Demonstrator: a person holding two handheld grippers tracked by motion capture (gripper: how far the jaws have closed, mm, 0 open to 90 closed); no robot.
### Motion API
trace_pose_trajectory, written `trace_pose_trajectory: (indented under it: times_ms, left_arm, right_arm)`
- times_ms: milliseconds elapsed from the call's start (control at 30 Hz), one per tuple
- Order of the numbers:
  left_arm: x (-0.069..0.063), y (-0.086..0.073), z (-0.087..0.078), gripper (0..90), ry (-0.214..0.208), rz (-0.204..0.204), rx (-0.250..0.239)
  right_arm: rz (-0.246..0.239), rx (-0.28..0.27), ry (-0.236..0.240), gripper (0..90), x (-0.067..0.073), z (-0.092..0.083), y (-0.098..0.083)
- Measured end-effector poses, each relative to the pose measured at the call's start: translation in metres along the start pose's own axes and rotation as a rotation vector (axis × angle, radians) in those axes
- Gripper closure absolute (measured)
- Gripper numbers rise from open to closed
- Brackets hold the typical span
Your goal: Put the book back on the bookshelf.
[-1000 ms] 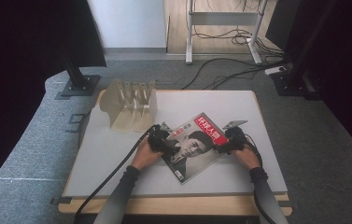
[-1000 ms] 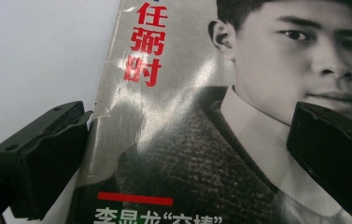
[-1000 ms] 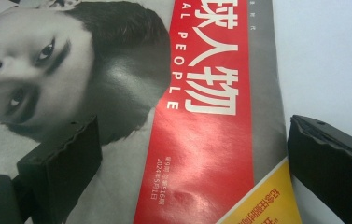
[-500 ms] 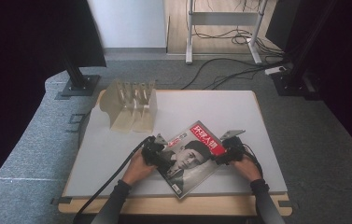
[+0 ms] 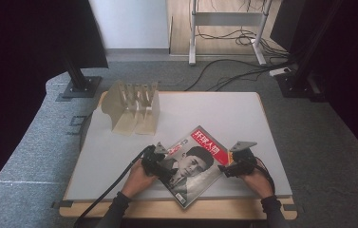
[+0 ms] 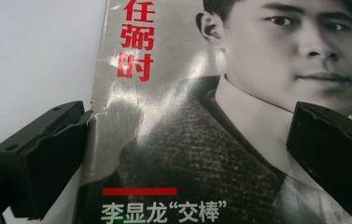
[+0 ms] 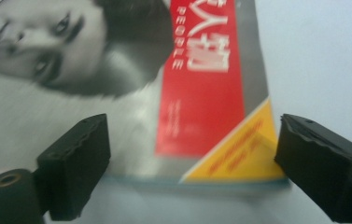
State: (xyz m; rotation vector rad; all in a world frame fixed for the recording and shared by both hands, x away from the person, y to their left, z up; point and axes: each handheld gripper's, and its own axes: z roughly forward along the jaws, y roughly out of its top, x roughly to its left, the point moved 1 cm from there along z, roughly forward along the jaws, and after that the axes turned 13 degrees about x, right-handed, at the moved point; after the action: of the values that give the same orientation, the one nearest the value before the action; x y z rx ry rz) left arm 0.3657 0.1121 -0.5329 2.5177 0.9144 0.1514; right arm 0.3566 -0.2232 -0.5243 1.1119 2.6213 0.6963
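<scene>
Magazine flat, rack in high view

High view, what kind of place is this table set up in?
Probably a lab or recording studio, not a home: a white-topped work table on grey carpet, black stand bases beside it, loose black cables on the floor behind, dark curtains at the sides.

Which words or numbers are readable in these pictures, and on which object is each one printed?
"任弼时": red characters on the magazine cover, left gripper view.
"李显龙“交棒”": white line under a red bar, same cover.
"PEOPLE": small letters on the red title block, right gripper view.
Large white title characters and yellow corner print: too blurred to read.
</scene>
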Motion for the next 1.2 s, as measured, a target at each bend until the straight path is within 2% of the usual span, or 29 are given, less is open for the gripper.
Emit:
trace_pose_trajectory:
  times_ms: [167,300,400,433,500,533,633,700,767,867,933,967,1033,1067,1133,1200]
  left_arm:
    - [-0.006,-0.004,-0.002,0.0,0.000,-0.001,0.001]
    - [-0.012,-0.010,-0.005,0.0,0.000,0.001,0.010]
    - [-0.012,-0.011,-0.007,0.0,-0.005,0.004,0.023]
    - [-0.009,-0.011,-0.009,0.0,-0.018,0.014,0.036]
    - [-0.006,-0.011,-0.010,0.0,-0.021,0.018,0.045]
    - [0.001,-0.012,-0.013,0.0,0.018,0.024,0.060]
    - [0.015,-0.013,-0.023,0.0,0.080,0.015,0.047]
    - [0.021,-0.013,-0.026,0.0,0.091,0.009,0.039]
    - [0.035,-0.013,-0.032,0.0,0.111,-0.024,0.021]
    - [0.051,-0.014,-0.033,0.0,0.150,-0.051,0.031]
    - [0.061,-0.015,-0.030,0.0,0.163,-0.073,0.039]
    - [0.061,-0.015,-0.030,0.0,0.163,-0.073,0.039]
    - [0.072,-0.017,-0.021,0.0,0.179,-0.089,0.069]
    - [0.074,-0.018,-0.020,0.0,0.157,-0.097,0.061]
    - [0.074,-0.019,-0.018,0.0,0.144,-0.102,0.046]
    - [0.071,-0.020,-0.017,0.0,0.127,-0.087,0.038]
  right_arm:
    - [0.005,-0.003,-0.007,7.0,0.007,-0.003,-0.012]
    - [-0.002,0.005,-0.043,3.2,0.011,0.002,-0.014]
    - [0.008,0.003,-0.056,2.6,0.010,0.003,-0.014]
    - [0.011,0.000,-0.075,0.7,0.010,0.004,-0.013]
    - [0.015,0.002,-0.082,0.0,0.008,0.005,-0.012]
    - [0.017,0.004,-0.072,0.0,0.007,0.006,-0.012]
    - [0.026,0.002,-0.073,0.0,0.005,0.008,-0.009]
    - [0.024,-0.002,-0.080,0.0,0.004,0.009,-0.008]
    - [0.033,-0.005,-0.087,0.0,0.001,0.011,-0.004]
    - [0.040,-0.009,-0.095,0.0,-0.002,0.014,0.000]
    - [0.045,-0.007,-0.103,0.0,-0.004,0.016,0.004]
    - [0.045,-0.007,-0.103,0.0,-0.004,0.016,0.004]
    - [0.046,-0.004,-0.122,0.0,-0.006,0.018,0.010]
    - [0.049,-0.001,-0.124,0.0,-0.007,0.019,0.011]
    - [0.055,0.004,-0.124,0.0,-0.009,0.021,0.016]
    - [0.058,0.005,-0.124,0.0,-0.012,0.024,0.020]
